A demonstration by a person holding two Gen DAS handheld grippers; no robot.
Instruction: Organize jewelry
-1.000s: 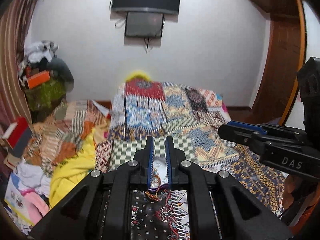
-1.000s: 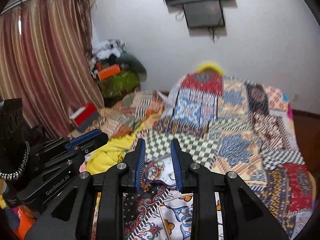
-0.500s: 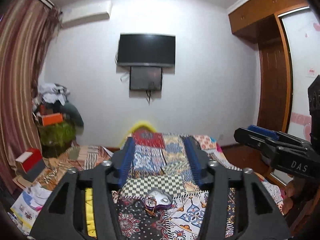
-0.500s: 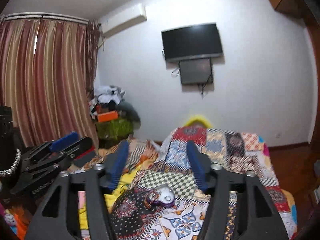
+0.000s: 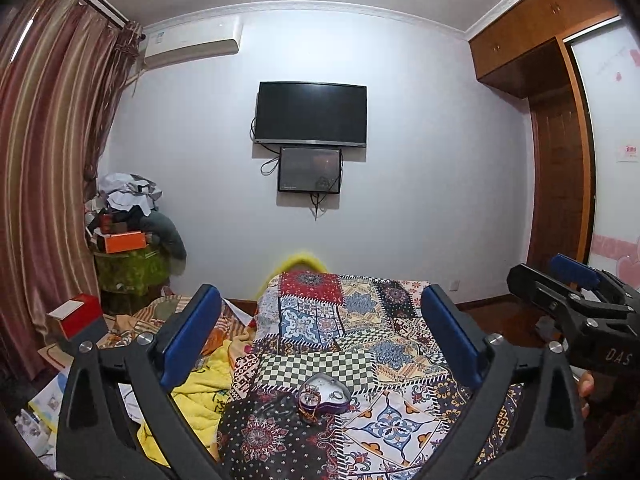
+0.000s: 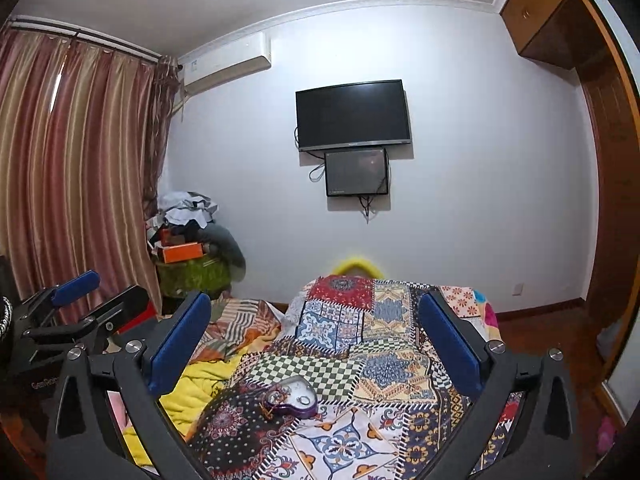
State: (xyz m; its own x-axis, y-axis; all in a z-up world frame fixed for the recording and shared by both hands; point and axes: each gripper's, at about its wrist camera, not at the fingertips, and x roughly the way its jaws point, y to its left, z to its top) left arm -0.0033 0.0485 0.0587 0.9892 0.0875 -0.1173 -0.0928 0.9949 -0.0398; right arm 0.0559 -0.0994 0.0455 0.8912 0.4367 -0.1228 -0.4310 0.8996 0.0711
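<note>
left wrist view: the left hand-held gripper (image 5: pixel 320 344) is spread wide and holds nothing. between and below its blue pads sits the box (image 5: pixel 325 393), a small heart-shaped dish with a purple wall and pale lining, resting on the quilt (image 5: pixel 384 344) that covers the bed. a few small pieces of jewelry (image 5: pixel 309 393) lie in it; what they are is too small to tell. i judge the box light and stiff, apt to slide or tip on soft cloth — best pinched across its wall from both sides, or steadied by one gripper while the other picks. the pieces look tiny, slippery and easy to drop, so take them by a loop or chain. the right hand-held gripper (image 5: pixel 560 280) shows at the right edge, well apart from the box.

right wrist view: the right hand-held gripper (image 6: pixel 316 340) is spread wide too, empty. the box (image 6: pixel 294 397) lies low left of centre on the quilt (image 6: pixel 384 360), a cord (image 6: pixel 267 407) trailing over its near rim — it could snag. a yellow blanket (image 6: pixel 192 392) is bunched to the left; nothing blocks the way down.
</note>
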